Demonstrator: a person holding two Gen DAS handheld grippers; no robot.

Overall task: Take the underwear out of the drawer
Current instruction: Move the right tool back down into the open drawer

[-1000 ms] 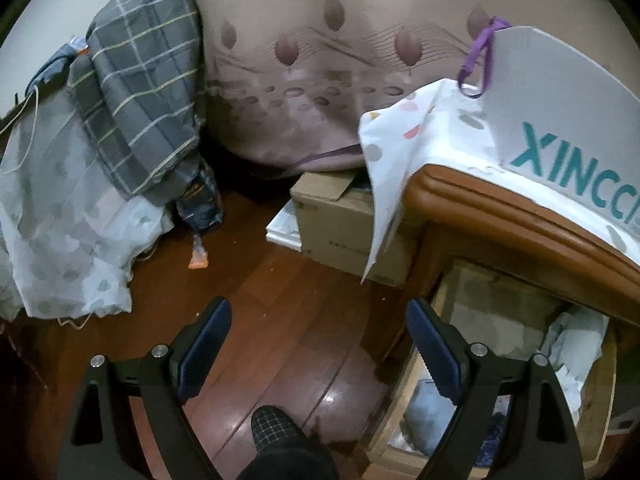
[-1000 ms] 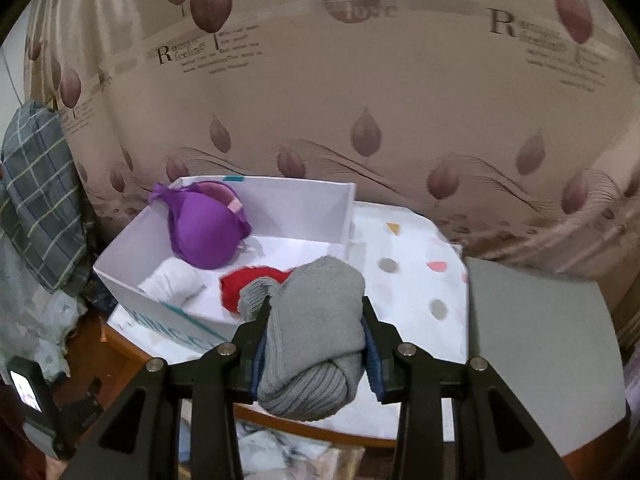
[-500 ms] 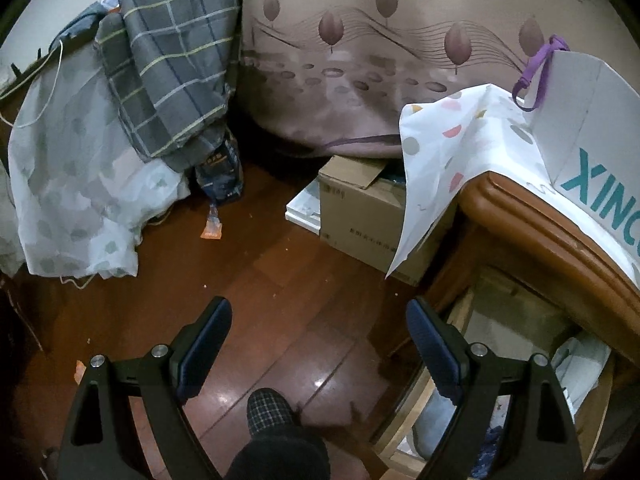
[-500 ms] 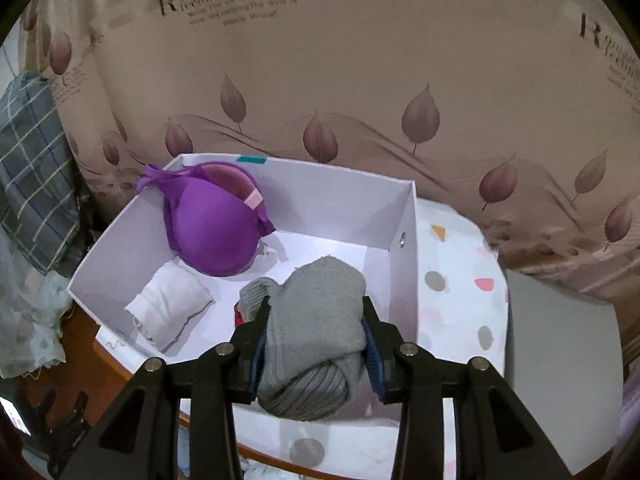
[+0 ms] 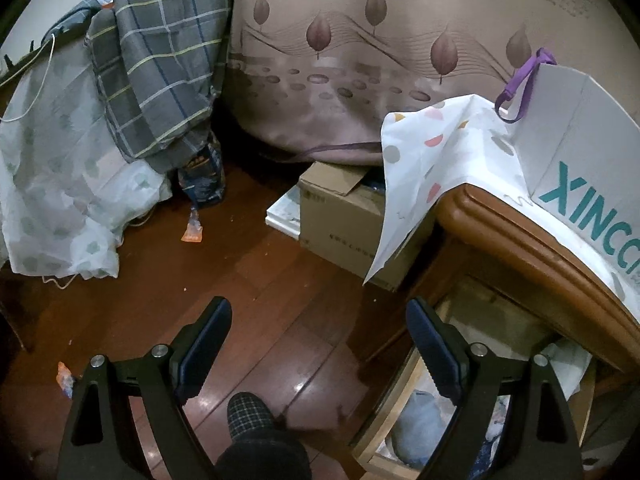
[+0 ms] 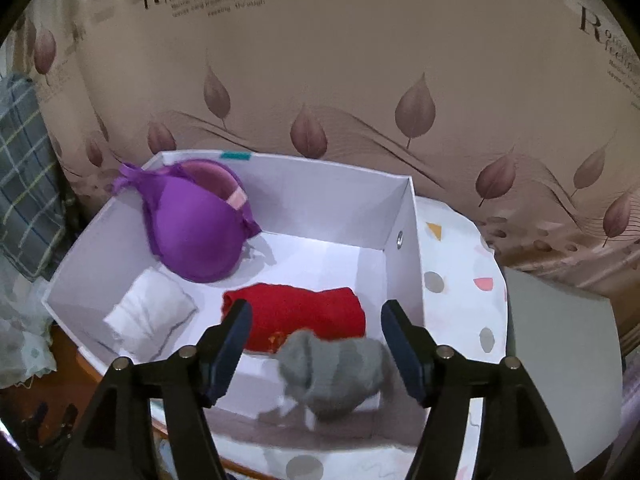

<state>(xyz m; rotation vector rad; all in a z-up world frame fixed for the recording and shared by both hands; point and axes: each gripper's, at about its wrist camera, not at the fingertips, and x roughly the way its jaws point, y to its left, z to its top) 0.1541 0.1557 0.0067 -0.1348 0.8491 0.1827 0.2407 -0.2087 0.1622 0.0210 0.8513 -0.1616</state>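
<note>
Right gripper (image 6: 316,336) just opened, four garments boxed

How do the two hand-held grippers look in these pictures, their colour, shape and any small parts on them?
Both look alike. The left hand-held gripper and the right hand-held gripper each have a matte black frame with triangular cut-outs and small silver screw heads. Each finger ends in a long, flat, dark blue pad. No cables or markings show. Below the left one a dark checked slipper appears.

Your right gripper (image 6: 316,344) angles downward, its fingers just parted, nothing pressed between them; your left gripper (image 5: 320,346) hangs wide apart, empty, your foot at six o'clock.
</note>
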